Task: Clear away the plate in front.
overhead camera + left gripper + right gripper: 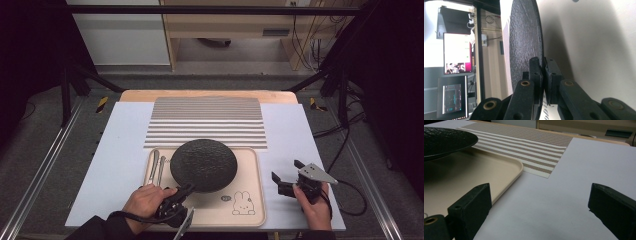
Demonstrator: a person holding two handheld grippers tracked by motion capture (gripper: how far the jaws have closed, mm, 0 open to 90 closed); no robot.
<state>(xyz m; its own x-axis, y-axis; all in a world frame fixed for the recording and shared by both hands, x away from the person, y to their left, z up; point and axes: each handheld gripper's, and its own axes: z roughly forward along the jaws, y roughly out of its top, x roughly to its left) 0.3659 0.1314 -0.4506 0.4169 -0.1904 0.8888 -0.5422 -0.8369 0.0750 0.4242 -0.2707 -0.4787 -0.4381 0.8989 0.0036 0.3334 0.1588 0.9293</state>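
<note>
Black plate [203, 164]: round, rough-textured, matte, shallow.

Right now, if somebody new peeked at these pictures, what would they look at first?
Probably the big black plate, held over the beige tray with the left gripper pinching its near rim. Next, the bunny drawing in the tray's near right corner and the striped mat lying behind the tray. The right gripper waits open beside the tray.
</note>
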